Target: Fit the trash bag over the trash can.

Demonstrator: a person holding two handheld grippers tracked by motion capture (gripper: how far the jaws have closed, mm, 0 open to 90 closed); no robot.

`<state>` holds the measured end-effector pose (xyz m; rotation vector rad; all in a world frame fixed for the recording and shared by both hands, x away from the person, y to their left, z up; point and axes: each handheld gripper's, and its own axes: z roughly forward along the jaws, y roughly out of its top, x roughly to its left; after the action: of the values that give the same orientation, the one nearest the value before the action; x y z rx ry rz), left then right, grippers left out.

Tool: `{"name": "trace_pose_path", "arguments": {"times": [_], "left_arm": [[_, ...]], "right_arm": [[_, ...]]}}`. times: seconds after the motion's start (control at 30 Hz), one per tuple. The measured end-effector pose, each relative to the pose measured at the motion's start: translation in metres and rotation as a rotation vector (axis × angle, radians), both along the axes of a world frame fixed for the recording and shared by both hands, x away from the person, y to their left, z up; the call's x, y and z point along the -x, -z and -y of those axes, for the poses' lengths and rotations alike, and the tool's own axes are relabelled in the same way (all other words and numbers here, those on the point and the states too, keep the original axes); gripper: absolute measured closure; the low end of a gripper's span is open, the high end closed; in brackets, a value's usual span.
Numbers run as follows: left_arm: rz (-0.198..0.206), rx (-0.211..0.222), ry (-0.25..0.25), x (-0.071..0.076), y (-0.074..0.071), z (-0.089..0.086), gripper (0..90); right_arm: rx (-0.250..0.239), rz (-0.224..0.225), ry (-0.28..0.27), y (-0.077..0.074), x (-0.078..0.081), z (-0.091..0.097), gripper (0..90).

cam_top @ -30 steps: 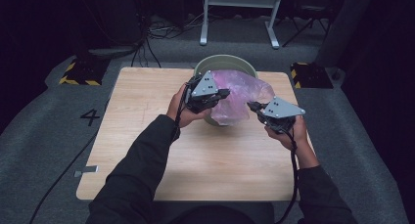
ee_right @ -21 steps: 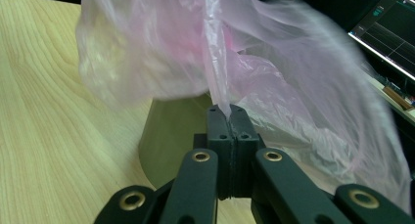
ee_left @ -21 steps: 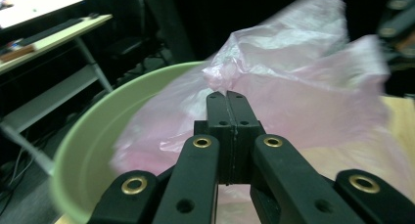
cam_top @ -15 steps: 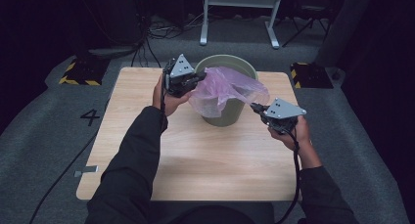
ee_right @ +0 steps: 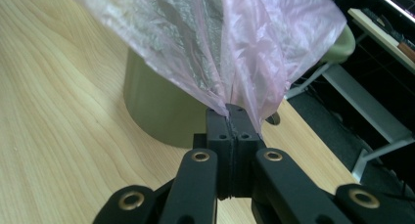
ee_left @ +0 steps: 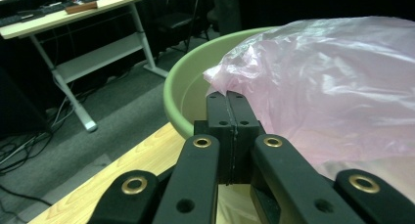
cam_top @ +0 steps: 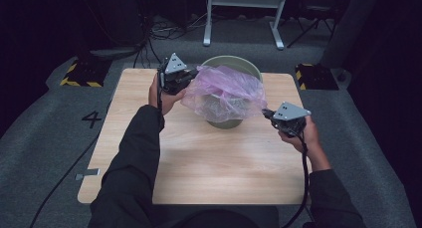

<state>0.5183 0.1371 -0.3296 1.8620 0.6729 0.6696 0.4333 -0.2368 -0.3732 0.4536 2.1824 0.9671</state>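
Pink see-through bag (cam_top: 225, 91); pale green bucket (cam_top: 226, 119); light woodgrain table (cam_top: 209, 163).

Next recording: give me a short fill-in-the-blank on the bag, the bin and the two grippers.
1. The pink plastic bag is spread over a ____ bin.
2. The right gripper is shut on the bag's ____.
3. The left gripper has its jaws ____.
4. The bin stands on a ____ table.

Missing words: green; edge; shut; wooden
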Motion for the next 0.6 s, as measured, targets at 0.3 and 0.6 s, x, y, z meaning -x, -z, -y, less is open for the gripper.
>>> {"name": "trace_pose_path", "arguments": {"times": [0.3,0.6], "left_arm": [[-0.019,-0.005,-0.025,-0.010,0.009,0.001,90.0],[-0.009,0.011,-0.007,-0.007,0.006,0.001,90.0]], "right_arm": [[-0.024,-0.008,0.023,0.004,-0.006,0.006,66.2],[-0.203,0.104,-0.047,-0.023,0.026,0.009,40.3]]}}
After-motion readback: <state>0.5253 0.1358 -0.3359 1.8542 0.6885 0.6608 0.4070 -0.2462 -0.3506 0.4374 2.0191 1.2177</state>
